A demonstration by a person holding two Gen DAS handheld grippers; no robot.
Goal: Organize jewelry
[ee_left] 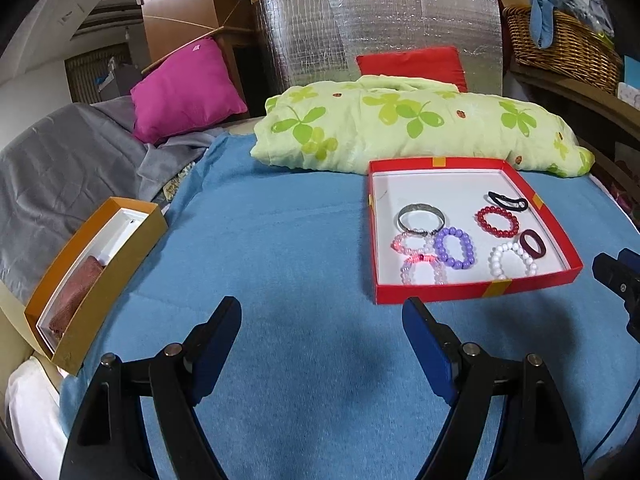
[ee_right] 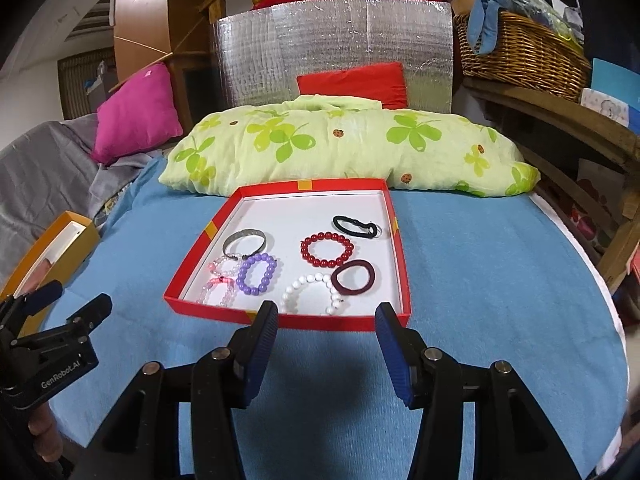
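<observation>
A blue blanket (ee_left: 280,240) covers the whole work surface. Across its far edge lies a green clover-print pillow (ee_right: 340,144), with a pink cushion (ee_left: 184,88) off to the left and a red cushion (ee_right: 356,80) behind it against a silver foil panel (ee_left: 380,28). A wicker basket (ee_right: 520,48) sits on a shelf at the right.

On the blanket, touching the front of the green pillow, is a shallow red tray (ee_right: 402,264) with a white floor. At the left edge of the blanket an orange box (ee_left: 100,280) stands tilted, well apart from the tray.

All the jewelry lies inside the tray. At the left are a silver bangle (ee_right: 245,242), a purple bead bracelet (ee_right: 258,274) just beside it, and two pale pink bead bracelets (ee_right: 220,280) overlapping below the bangle. At the right are a red bead bracelet (ee_right: 327,250), a white bead bracelet (ee_right: 312,292) near the front wall, a maroon hair tie (ee_right: 354,278) touching it, and a black hair tie (ee_right: 354,226) furthest back.

The left gripper (ee_left: 322,308) hovers over bare blanket left of the tray, jaws spread wide and holding nothing. The right gripper (ee_right: 326,312) sits just in front of the tray's near wall, fingers apart, also empty.
</observation>
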